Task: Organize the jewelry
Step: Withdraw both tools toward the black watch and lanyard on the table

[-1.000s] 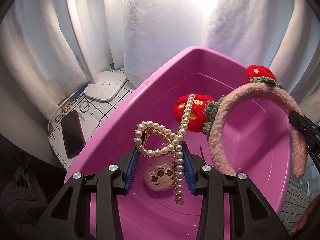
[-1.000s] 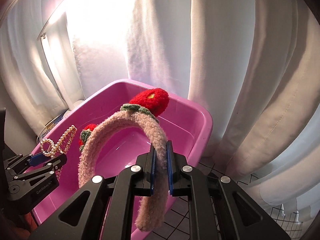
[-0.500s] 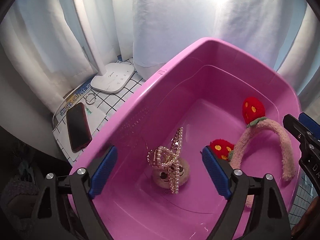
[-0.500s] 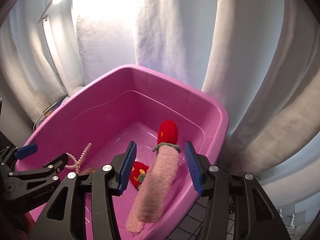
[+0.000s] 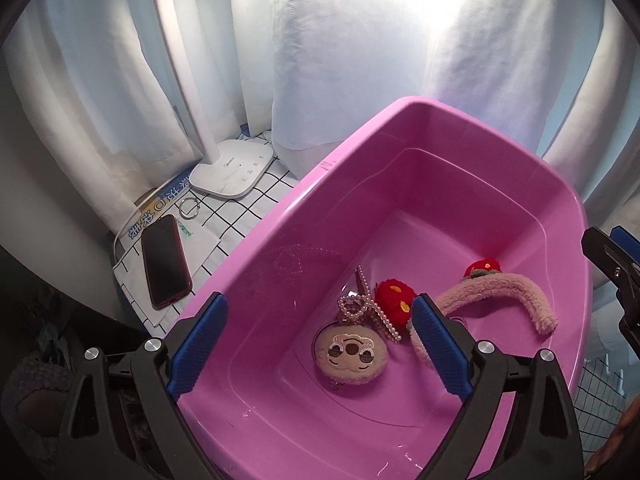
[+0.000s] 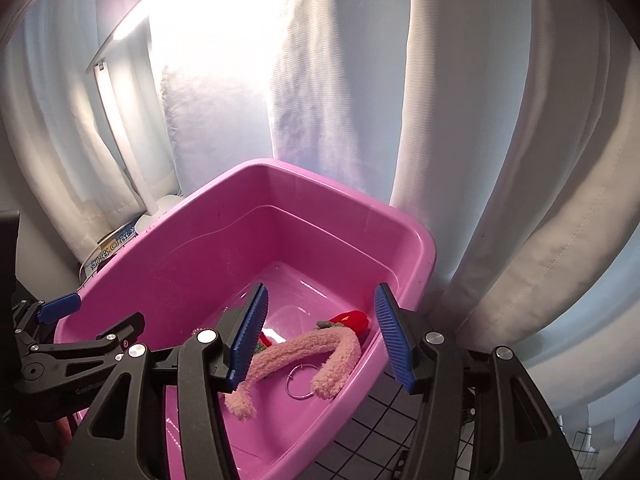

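A pink plastic tub point(image 5: 256, 240) point(image 6: 192, 240) holds the jewelry. A pearl hair claw point(image 5: 366, 306) lies on its floor beside a round plush monkey-face charm point(image 5: 352, 354). A fuzzy pink headband point(image 5: 516, 292) point(image 6: 304, 352) with red strawberry pompoms point(image 5: 396, 306) lies flat to the right. A metal ring point(image 6: 302, 382) lies under the headband's arc. My left gripper point(image 5: 320, 348) is open and empty above the tub's near end. My right gripper point(image 6: 320, 340) is open and empty above the headband.
Left of the tub, on a checked cloth point(image 5: 256, 208), stand a white lamp base point(image 5: 232, 172), a dark phone point(image 5: 165, 260) and a small key ring point(image 5: 188, 208). White curtains point(image 6: 480, 120) hang close behind. A wire grid point(image 6: 380, 432) lies at the tub's right.
Both grippers let go a second ago: the pearl claw and the headband dropped into the tub and now lie still. Both grippers have opened wider and pulled back.
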{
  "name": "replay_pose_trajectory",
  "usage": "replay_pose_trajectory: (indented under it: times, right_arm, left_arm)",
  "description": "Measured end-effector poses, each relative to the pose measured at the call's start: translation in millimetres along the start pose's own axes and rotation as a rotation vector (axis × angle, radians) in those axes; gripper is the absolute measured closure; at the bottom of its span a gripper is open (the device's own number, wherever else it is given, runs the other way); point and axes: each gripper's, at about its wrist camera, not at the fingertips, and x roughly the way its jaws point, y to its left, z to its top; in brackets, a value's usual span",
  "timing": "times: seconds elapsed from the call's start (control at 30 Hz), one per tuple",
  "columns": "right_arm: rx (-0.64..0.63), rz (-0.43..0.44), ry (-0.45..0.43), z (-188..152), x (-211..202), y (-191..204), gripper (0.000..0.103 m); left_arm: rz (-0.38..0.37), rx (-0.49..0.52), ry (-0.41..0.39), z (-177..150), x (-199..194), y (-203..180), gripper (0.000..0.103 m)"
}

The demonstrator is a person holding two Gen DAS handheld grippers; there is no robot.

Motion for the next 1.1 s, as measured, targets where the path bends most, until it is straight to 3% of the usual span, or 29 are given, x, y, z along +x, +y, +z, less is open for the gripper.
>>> replay_pose_trajectory:
  times: [0.3, 0.6, 0.83, 1.1]
  right_arm:
    - [0.07, 0.045, -0.063, -13.6, -48.2, -37.2, 0.048]
    - [0.13, -0.013, -0.067, -63.2, -97.3, -100.9, 0.047]
    - [0.19, -0.051, -0.036, -97.7, -107.9, -145.3, 0.047]
    - [0.185, -0.038, 0.001, -125.2, -102.3, -167.2, 0.047]
  left_arm:
    - [-0.057, -0.005, -0.043, -7.4, -35.2, -18.8, 0.012]
    - [-0.173, 0.035, -0.061, -31.8, -71.5, -66.7, 0.012]
    - [-0.232, 0.09, -0.068, -51.6, -94.9, -109.4, 0.012]
    - [-0.237, 0.131, -0.054, -78.0, -104.7, -150.8, 0.012]
